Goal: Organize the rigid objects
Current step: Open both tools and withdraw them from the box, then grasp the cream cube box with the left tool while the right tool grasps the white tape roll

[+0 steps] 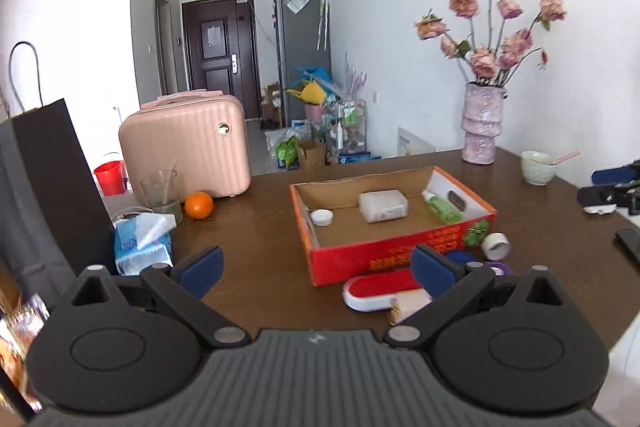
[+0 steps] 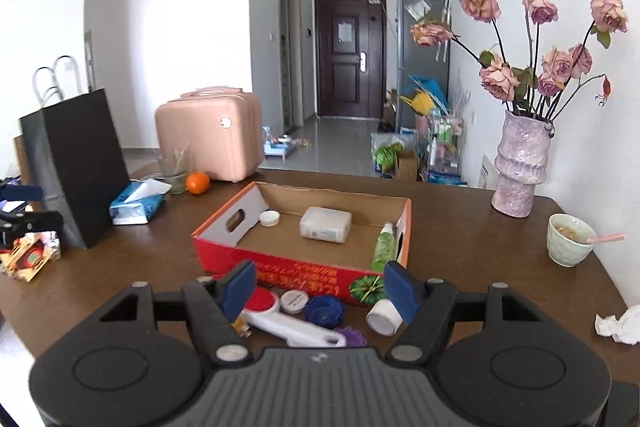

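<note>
A red cardboard box (image 1: 404, 251) (image 2: 280, 269) stands on the brown table. It holds a white lid (image 1: 322, 217) (image 2: 269, 217), a white plastic case (image 1: 383, 205) (image 2: 325, 223) and a green bottle (image 1: 442, 206) (image 2: 383, 247). In front of the box lie a red-and-white handled tool (image 1: 374, 291) (image 2: 288, 323), a blue cap (image 2: 323, 310), a purple piece (image 2: 352, 335), a small white jar (image 2: 383, 315) (image 1: 496, 244) and a round white lid (image 2: 294, 301). My left gripper (image 1: 316, 269) is open and empty. My right gripper (image 2: 320, 291) is open and empty above these loose pieces.
A pink case (image 1: 186, 147), a glass (image 1: 160, 191), an orange (image 1: 199, 205), a tissue pack (image 1: 142, 243) and a black paper bag (image 2: 76, 163) stand at the left. A vase of flowers (image 2: 520, 167), a bowl (image 2: 568, 239) and crumpled tissue (image 2: 620, 323) are at the right.
</note>
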### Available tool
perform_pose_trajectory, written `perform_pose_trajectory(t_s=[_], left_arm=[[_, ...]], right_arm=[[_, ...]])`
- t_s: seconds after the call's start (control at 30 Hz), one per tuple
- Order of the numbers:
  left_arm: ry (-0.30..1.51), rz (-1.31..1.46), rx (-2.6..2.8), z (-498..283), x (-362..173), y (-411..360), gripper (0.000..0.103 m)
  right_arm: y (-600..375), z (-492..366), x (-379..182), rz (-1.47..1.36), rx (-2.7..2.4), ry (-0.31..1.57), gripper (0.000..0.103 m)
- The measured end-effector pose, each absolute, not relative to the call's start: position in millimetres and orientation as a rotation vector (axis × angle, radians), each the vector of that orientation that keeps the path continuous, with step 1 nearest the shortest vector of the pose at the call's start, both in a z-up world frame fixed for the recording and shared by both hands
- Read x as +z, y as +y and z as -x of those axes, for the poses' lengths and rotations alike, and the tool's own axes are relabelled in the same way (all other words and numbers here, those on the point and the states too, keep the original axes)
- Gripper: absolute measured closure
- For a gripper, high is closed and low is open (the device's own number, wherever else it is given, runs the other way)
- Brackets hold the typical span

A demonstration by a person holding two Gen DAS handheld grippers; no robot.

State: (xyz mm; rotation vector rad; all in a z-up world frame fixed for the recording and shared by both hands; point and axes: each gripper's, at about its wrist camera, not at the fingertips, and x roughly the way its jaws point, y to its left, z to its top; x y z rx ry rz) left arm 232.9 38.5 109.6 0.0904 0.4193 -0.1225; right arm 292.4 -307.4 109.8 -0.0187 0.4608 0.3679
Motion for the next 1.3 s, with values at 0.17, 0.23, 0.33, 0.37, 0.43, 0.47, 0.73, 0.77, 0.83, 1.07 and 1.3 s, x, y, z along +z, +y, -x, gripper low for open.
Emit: perform_pose_trajectory(t_s=[0.17,0.23,0.33,0.37,0.43,0.47,0.73,0.77,0.83,1.07,1.3], left_arm=[[0.372,-0.081,-0.15,-186.9,91.4,26.7,0.0],[0.353,-0.083,-0.142,-167.1,79.3,20.8,0.0],[0.382,-0.028,-0.125,-140.4,54.4,15.4,0.0],[0.396,-0.003,-0.125,-130.1,43.9,14.1,0.0],[0.418,0.025,-0.147,-113.8,23.7,12.5,0.0],[0.447,0.025,-0.153,-110.2,14.2,10.6,0.0],[0.534,-0.07,-0.137,-145.8,-16.9,-13.4,0.0],[0.549,-0.061,-0.137,-156.9,-19.5,-15.1,0.0],[0.57,-0.057,-0.153,-178.1,-24.8,-19.3,0.001],[0.607,-0.106,-0.166,-271.7,-42.1,-44.8,0.017],[0.624,-0.064,-0.186,-338.8,-62.4,-52.9,0.019]], right_arm=[[-311.8,-243.9,86.6,-0.046,0.387,0.421,0.033],[-315.1,-224.6,73.5,-0.084,0.392,0.414,0.032],[-319.5,-198.7,47.0,-0.119,0.395,0.409,0.031],[-320.0,-187.7,36.1,-0.128,0.378,0.409,0.031],[-321.6,-170.8,16.9,-0.128,0.349,0.414,0.031],[-321.9,-163.2,8.5,-0.129,0.332,0.42,0.031],[-328.8,-166.0,-23.1,-0.143,0.248,0.485,0.031],[-330.0,-170.6,-23.3,-0.147,0.245,0.482,0.031],[-331.3,-180.7,-24.7,-0.151,0.232,0.478,0.031],[-337.8,-246.6,-34.6,-0.143,0.188,0.53,0.042],[-341.0,-343.1,-39.0,-0.155,0.18,0.569,0.043]])
